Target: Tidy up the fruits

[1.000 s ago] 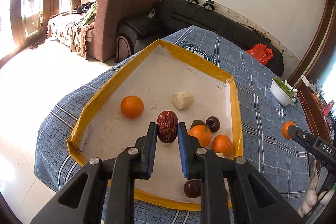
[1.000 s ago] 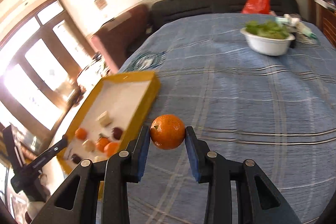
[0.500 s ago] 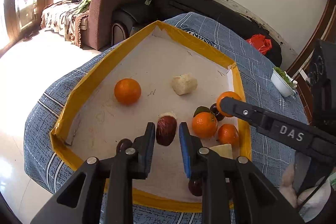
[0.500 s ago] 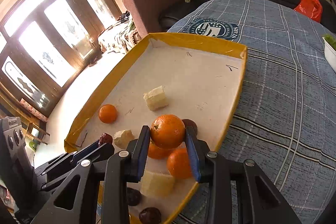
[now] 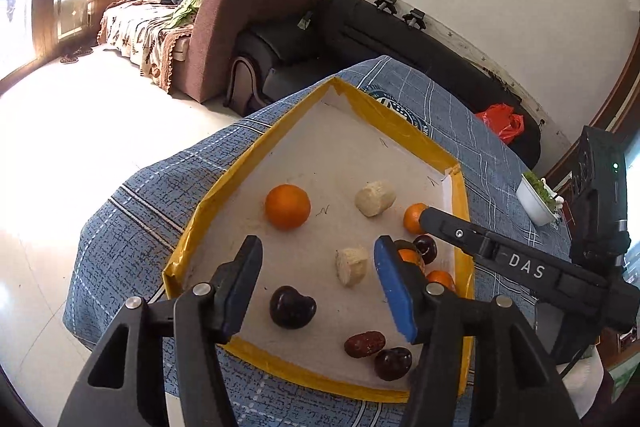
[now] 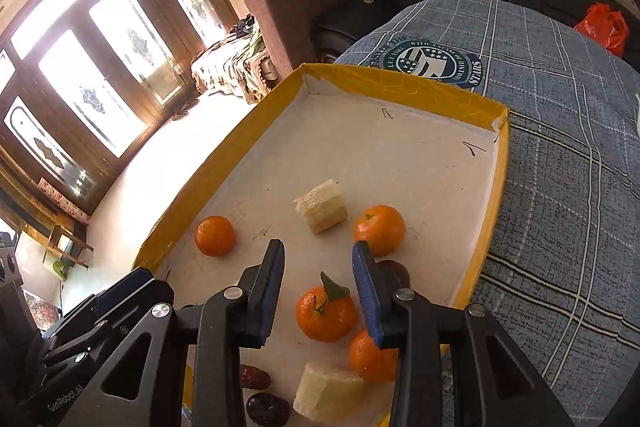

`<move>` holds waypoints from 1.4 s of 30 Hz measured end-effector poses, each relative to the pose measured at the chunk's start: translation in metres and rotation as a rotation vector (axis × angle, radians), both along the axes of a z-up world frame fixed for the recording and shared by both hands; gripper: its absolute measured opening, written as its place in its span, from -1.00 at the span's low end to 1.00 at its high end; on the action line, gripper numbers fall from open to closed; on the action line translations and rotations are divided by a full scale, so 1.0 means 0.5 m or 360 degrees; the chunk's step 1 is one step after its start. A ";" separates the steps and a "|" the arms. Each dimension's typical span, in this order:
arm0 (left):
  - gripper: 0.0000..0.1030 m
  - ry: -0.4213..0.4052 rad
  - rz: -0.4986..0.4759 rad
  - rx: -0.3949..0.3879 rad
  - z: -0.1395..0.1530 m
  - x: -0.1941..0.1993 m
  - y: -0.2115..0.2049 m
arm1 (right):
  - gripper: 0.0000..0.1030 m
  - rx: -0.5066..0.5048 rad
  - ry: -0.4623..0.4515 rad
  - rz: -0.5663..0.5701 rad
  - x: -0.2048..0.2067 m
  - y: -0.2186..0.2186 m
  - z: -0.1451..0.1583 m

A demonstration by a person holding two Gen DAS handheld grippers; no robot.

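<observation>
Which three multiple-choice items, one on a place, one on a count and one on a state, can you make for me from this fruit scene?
1. Where does the red date lie?
A. In the tray, beside a dark plum
B. On the blue cloth
C. In the white bowl

2. How many oranges are in the tray?
A. Two
B. Four
C. Six

3. How is the right gripper?
A. Shut on an orange
B. Open and empty
C. Shut on the date

Answers: 1 A, the date rests near the tray's near rim, next to the plum. 2 B, the right wrist view shows four. 3 B, its fingers stand apart and nothing is gripped between them.
</observation>
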State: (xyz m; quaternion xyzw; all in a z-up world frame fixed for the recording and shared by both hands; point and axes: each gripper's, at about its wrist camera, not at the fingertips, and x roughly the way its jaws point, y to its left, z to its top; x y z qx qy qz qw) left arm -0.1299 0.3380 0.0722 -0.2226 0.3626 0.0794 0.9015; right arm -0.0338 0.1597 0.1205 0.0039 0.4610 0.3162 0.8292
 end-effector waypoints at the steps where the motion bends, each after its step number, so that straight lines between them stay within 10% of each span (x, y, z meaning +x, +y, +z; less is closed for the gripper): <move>1: 0.17 -0.0005 -0.0008 0.0004 0.003 -0.001 -0.007 | -0.18 0.0014 0.0003 -0.0014 -0.002 -0.010 0.004; 12: 0.34 -0.0052 -0.0122 0.0147 0.046 -0.021 -0.118 | 0.11 0.0044 -0.0126 -0.0272 -0.096 -0.181 0.036; 19: 0.59 -0.0043 -0.0139 0.0489 0.070 -0.041 -0.233 | 0.14 0.0043 -0.0179 -0.0515 -0.158 -0.300 0.022; 42: 0.66 -0.0089 -0.0296 0.0645 0.099 -0.089 -0.361 | 0.19 0.0131 -0.0205 -0.0590 -0.244 -0.405 0.031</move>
